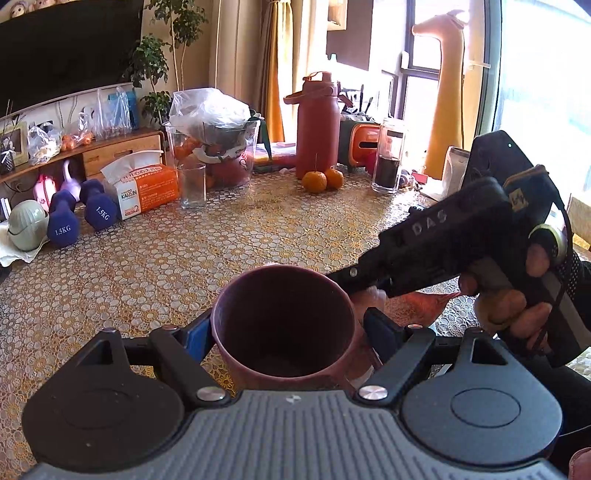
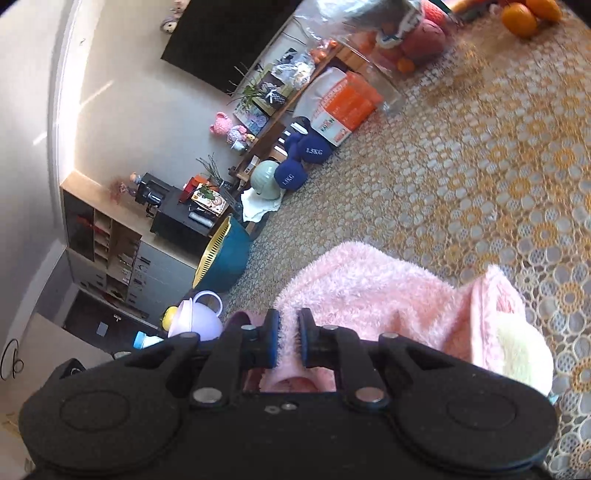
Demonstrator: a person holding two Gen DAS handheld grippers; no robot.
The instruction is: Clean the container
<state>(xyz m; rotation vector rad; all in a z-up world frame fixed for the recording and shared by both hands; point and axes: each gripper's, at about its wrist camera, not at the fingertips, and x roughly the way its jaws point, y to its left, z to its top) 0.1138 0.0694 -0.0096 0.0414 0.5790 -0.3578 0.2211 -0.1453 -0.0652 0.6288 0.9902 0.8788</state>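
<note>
Now your left gripper (image 1: 288, 328) clasps the maroon cup (image 1: 282, 321) by its sides, upright over the lace tablecloth (image 1: 258, 229), mouth open toward you. Your right gripper (image 2: 288, 343) is clenched on the pink fluffy cloth (image 2: 369, 291), just right of the cup's rim and nearer it. I judge the cloth must enter downward along the cup's vertical axis.

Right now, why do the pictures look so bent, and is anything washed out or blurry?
Both views are fisheye, so straight edges bow. Left wrist view: the window is blown out with glare, while the mug stays sharp. Right wrist view: the whole scene is tilted, the far table corner with the oranges is smeared, and the pink cloth is clear.
</note>
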